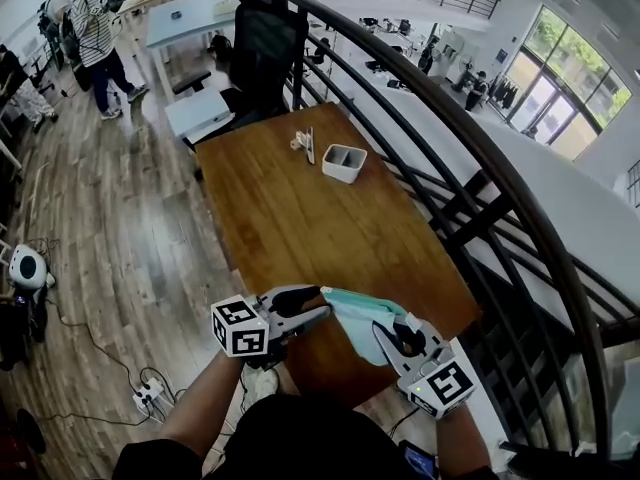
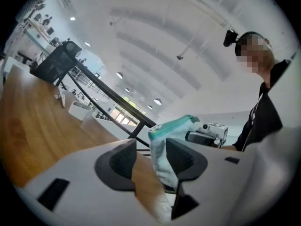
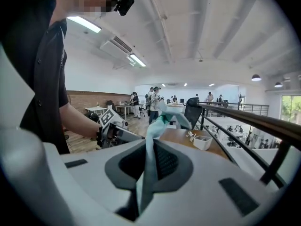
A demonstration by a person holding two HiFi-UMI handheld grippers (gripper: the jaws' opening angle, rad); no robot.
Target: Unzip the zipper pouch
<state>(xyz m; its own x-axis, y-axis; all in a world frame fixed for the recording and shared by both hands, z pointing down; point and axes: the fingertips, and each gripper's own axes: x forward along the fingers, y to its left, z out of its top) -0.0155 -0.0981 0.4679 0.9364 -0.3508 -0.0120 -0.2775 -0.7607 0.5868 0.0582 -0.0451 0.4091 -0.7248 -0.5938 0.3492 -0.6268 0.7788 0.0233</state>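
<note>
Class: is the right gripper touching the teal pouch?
Touching: the right gripper view shows the right gripper pinching the teal pouch between closed jaws.

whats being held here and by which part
The teal-and-white fabric zipper pouch, pinched at its right end by the right gripper; the left gripper stands open around its other end.

Head cam steep down on table [image 1: 280, 228]; gripper views close-up, facing ea. other; all share pouch [image 1: 355, 318].
</note>
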